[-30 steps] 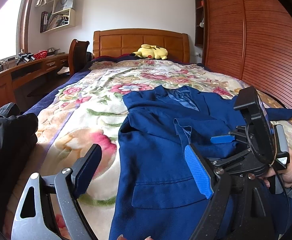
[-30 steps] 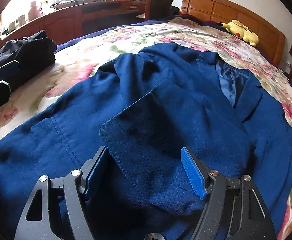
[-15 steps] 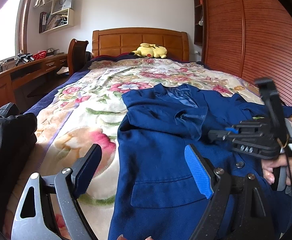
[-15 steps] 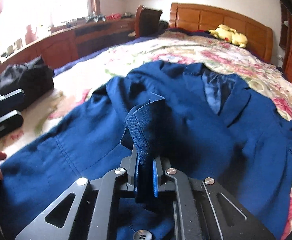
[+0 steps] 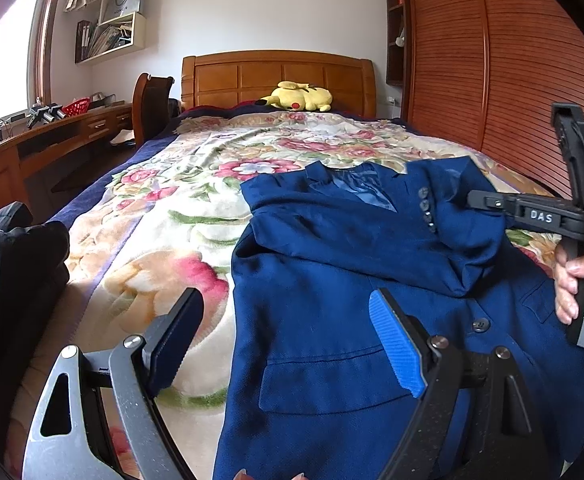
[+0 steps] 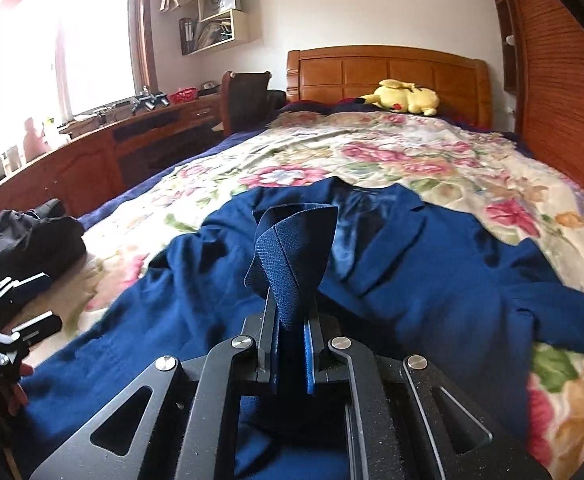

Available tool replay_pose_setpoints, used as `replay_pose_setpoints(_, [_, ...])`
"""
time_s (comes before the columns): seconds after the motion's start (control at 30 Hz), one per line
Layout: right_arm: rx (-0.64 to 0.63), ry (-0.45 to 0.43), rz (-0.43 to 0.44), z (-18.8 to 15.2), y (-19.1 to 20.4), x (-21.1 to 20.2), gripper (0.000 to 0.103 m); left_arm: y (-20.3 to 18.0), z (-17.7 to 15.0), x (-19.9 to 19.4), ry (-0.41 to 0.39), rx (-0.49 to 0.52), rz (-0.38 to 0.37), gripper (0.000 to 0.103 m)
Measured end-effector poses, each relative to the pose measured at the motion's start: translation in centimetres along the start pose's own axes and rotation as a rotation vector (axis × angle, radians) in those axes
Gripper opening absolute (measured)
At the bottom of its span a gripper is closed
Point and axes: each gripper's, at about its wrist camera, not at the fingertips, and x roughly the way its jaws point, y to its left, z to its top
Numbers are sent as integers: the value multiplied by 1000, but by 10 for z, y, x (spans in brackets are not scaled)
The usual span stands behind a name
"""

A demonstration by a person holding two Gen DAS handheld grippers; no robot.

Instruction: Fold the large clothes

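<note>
Here, right gripper (image 6: 290, 346) pinching blue jacket (image 6: 392, 280) sleeve, left gripper (image 5: 288, 344) agape

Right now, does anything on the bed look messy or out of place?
Only the blue jacket: its sleeve is bunched and lifted off the fabric, pinched in the shut right gripper, so the front lies rumpled. The left gripper is open, empty. A dark bundle of clothes sits at the bed's edge.

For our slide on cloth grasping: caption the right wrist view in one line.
Right gripper clamps a raised fold of the blue jacket lying on the floral bedspread.
</note>
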Motion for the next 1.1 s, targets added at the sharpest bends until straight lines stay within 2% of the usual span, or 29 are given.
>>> replay_pose_setpoints(0.2, [22, -9, -76, -9, -6, -31, 9, 0, 0, 0, 0, 2, 2, 85])
replay_pose_setpoints(0.43, [107, 25, -149, -48, -14, -66, 10, -1, 0, 0, 1, 3, 2, 85])
replay_pose_setpoints(0.5, [128, 55, -153, -57, -14, -70, 21, -1, 0, 0, 3, 3, 1, 85])
replay_pose_setpoints(0.63, [159, 119, -159, -70, -13, -82, 31, -1, 0, 1, 9, 1, -1, 85])
replay_pose_setpoints(0.7, [160, 139, -151, -73, -11, -90, 42, -1, 0, 1, 7, 3, -3, 85])
replay_pose_setpoints(0.77, [137, 139, -175, -74, -8, -101, 49, -1, 0, 0, 5, 3, -8, 85])
replay_pose_setpoints(0.87, [126, 140, -205, -70, -10, -112, 53, -2, 0, -1, 4, 7, -16, 85])
replay_pose_setpoints(1.1, [61, 144, -264, -71, -9, -122, 53, -10, 3, -8, -13, 31, -31, 85])
